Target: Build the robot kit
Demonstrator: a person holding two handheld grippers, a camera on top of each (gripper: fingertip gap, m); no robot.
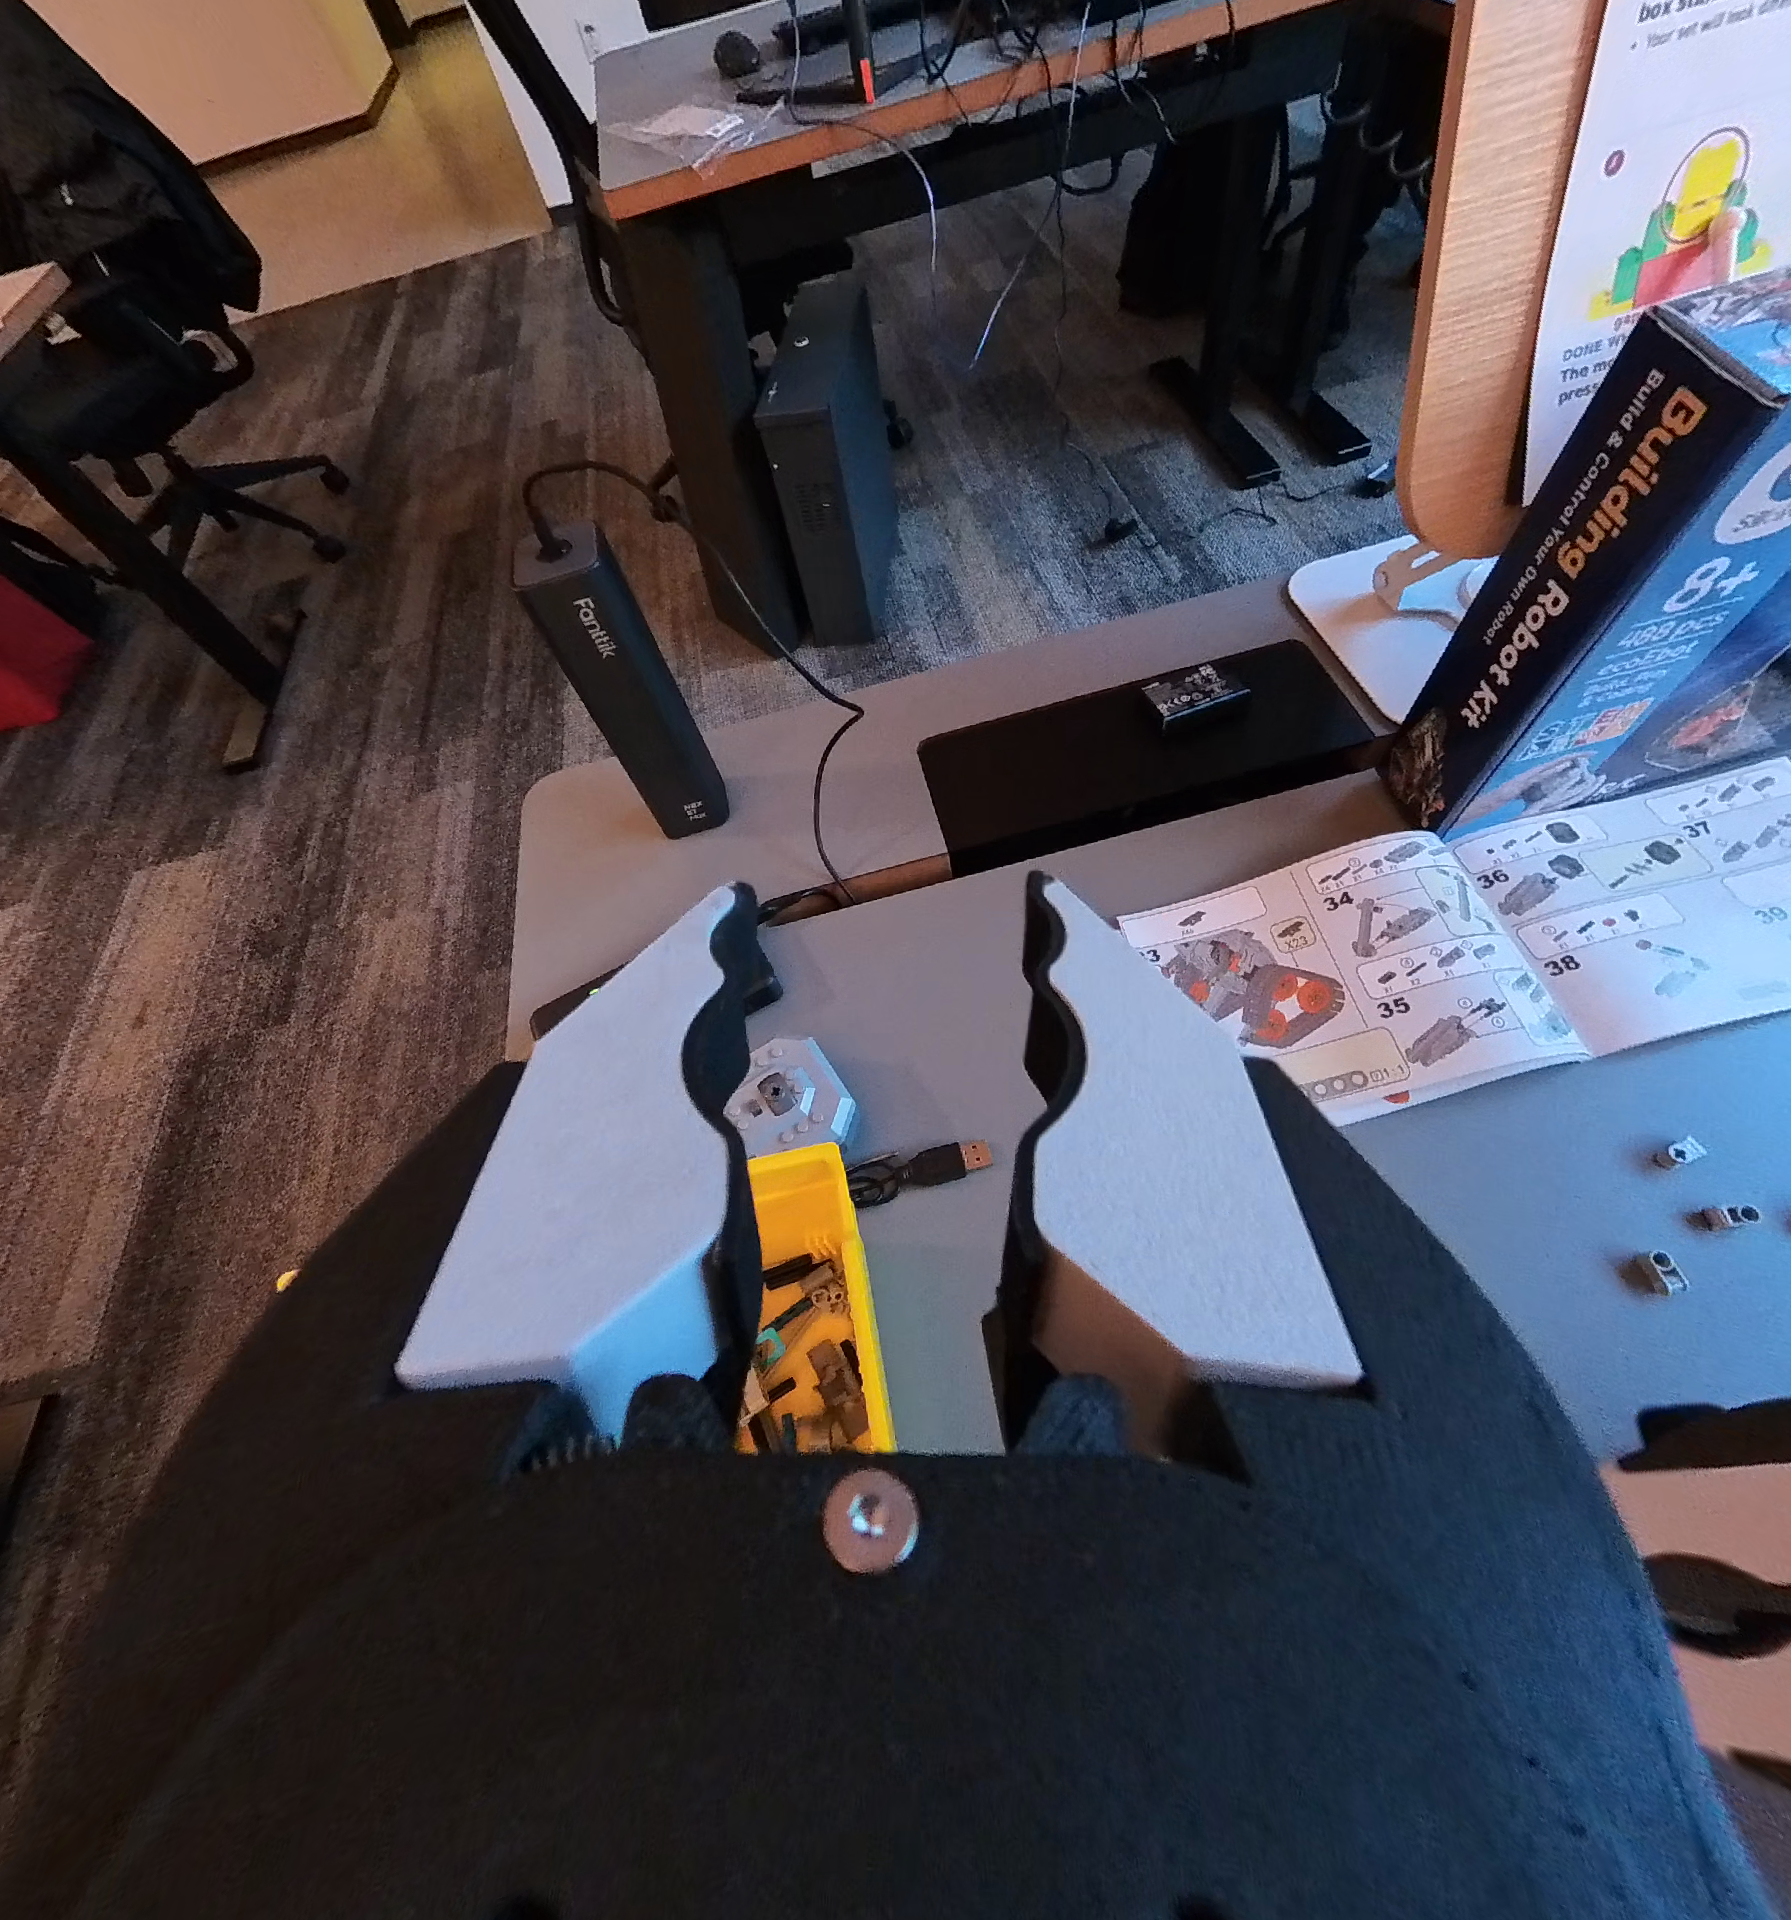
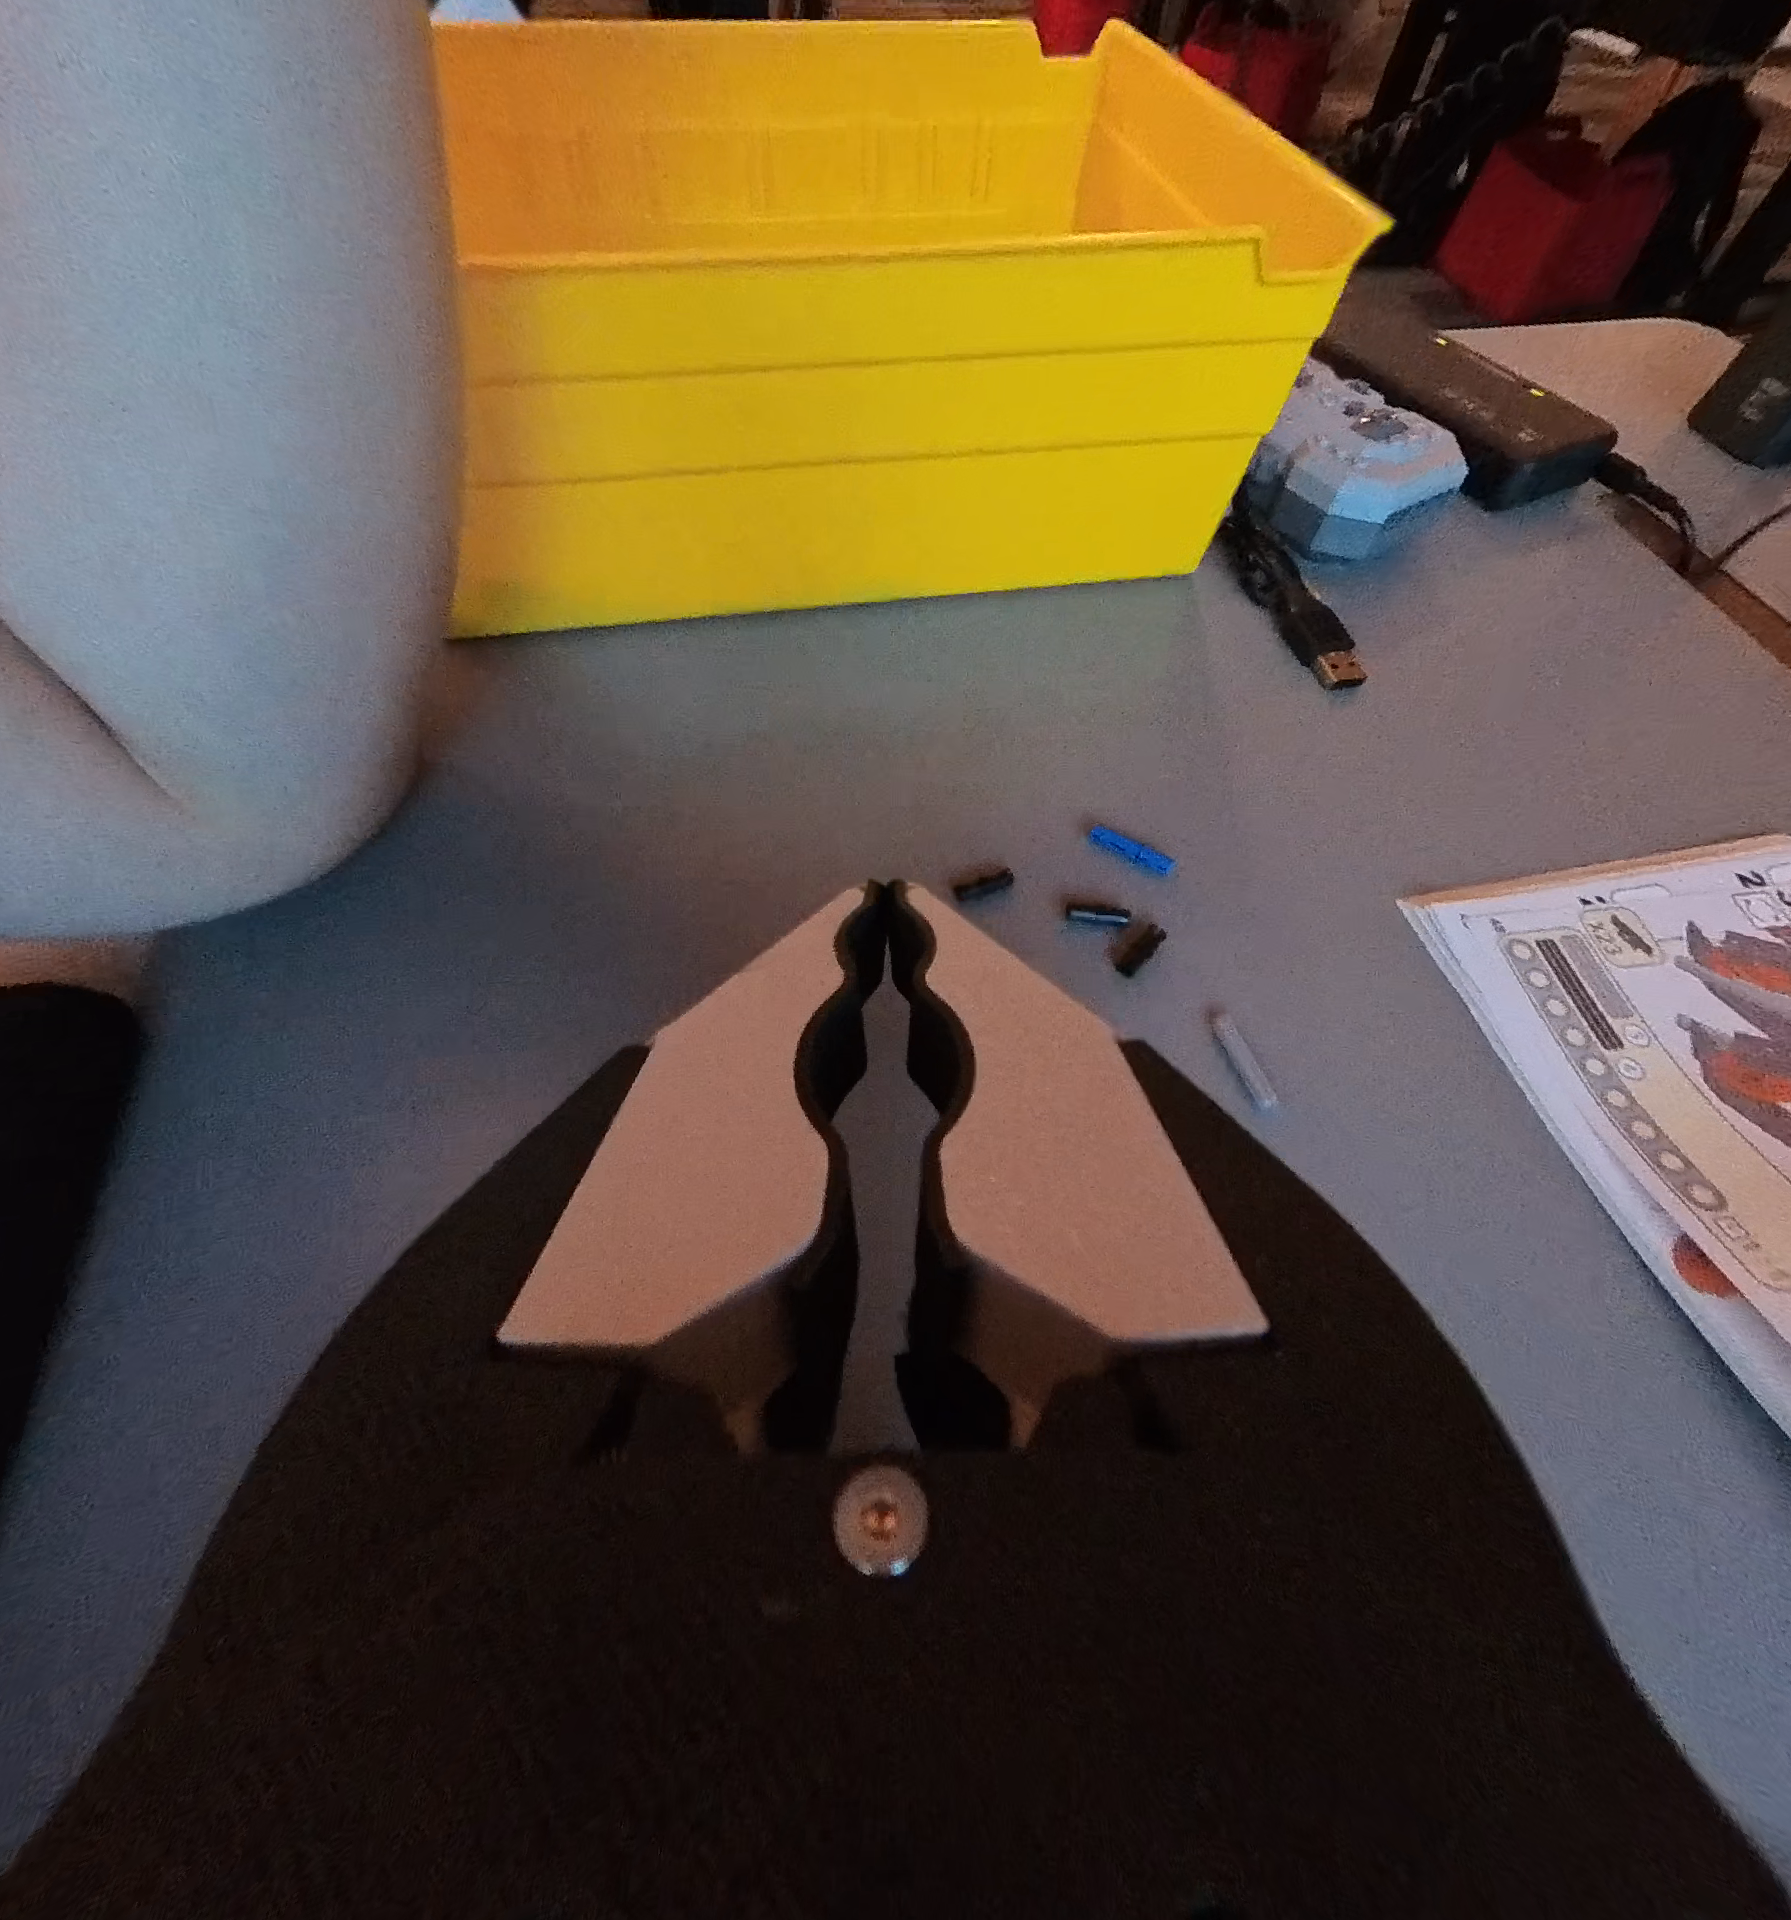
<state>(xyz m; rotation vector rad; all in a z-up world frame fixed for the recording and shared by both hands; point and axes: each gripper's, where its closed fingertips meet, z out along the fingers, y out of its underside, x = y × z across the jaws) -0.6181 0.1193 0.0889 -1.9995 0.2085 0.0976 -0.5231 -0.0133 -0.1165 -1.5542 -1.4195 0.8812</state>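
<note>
Left tool (image 1: 886, 914), released with fingers wide apart, hangs above the yellow bin (image 1: 818, 1226) of small parts near the desk's (image 1: 1493, 1195) left edge. Right tool (image 2: 889, 889), clenched with tips touching and nothing between them, sits low over the desk beside scattered small pins (image 2: 1099, 914); an instruction booklet (image 2: 1649, 1091) lies toward the right edge.

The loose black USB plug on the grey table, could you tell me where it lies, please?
In the right wrist view the black USB plug lies right of the yellow plastic bin, just in front of the grey angular block; the left wrist view shows it between the open tongs.
</note>
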